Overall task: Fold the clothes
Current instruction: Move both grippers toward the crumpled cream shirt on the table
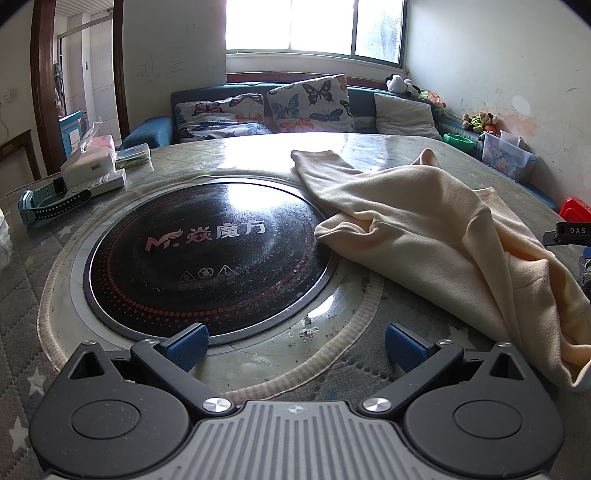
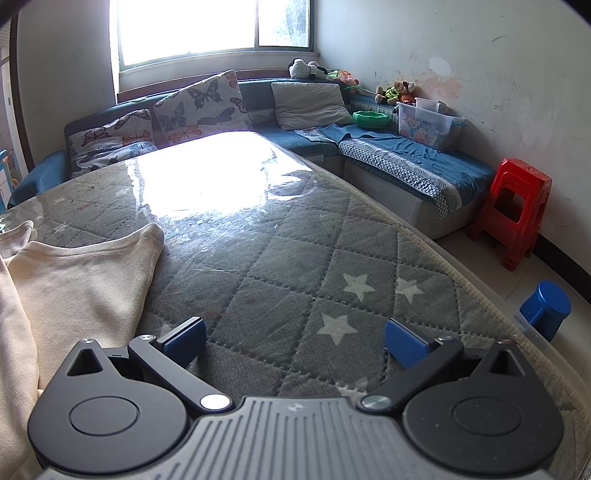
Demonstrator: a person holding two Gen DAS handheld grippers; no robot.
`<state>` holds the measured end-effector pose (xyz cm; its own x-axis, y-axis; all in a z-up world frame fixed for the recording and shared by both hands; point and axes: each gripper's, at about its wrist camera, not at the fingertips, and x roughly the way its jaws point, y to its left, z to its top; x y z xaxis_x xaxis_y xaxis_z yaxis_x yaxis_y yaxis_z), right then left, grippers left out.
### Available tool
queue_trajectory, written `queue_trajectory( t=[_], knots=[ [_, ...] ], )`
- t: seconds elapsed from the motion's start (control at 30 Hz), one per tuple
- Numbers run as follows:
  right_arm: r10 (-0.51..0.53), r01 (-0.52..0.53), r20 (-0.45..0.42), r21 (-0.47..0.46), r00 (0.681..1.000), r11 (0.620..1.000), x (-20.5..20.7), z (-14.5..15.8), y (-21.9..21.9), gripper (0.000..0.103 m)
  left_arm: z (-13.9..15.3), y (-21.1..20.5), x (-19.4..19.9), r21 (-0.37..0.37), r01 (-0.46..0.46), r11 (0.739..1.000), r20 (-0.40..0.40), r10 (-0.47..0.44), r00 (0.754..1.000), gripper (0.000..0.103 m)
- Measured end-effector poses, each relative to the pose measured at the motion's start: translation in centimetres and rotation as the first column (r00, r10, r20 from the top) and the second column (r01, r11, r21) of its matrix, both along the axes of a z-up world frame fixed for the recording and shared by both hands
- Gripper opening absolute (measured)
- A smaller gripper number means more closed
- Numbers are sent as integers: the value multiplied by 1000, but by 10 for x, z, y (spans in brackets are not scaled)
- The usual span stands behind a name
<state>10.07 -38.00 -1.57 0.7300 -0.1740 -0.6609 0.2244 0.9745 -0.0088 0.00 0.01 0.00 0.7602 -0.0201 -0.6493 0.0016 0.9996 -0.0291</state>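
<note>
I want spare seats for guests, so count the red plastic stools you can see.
1 for sure: a red stool stands on the floor against the right wall, past the end of the sofa. It looks like a nested stack, so more may be hidden within it.

Bright window [image 2: 214,26] overexposed above blue corner sofa [image 2: 406,162] with butterfly cushions [image 2: 199,107]. White walls [image 2: 480,55] scuffed and stained. Red plastic stool [image 2: 513,214] on pale tiled floor [image 2: 480,258].
</note>
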Motion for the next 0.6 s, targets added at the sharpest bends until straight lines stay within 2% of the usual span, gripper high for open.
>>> queue_trajectory(
  t=[0.4,0.6],
  knots=[
    [-3,3,1,-23,1000,1000,2,-1,15,103,1,-1,1,4,-4,1000,-7,4,1000,103],
    [-6,6,0,-6,1000,1000,4,0,15,103,4,-4,1,15,-24,1000,-23,24,999,103]
  ],
)
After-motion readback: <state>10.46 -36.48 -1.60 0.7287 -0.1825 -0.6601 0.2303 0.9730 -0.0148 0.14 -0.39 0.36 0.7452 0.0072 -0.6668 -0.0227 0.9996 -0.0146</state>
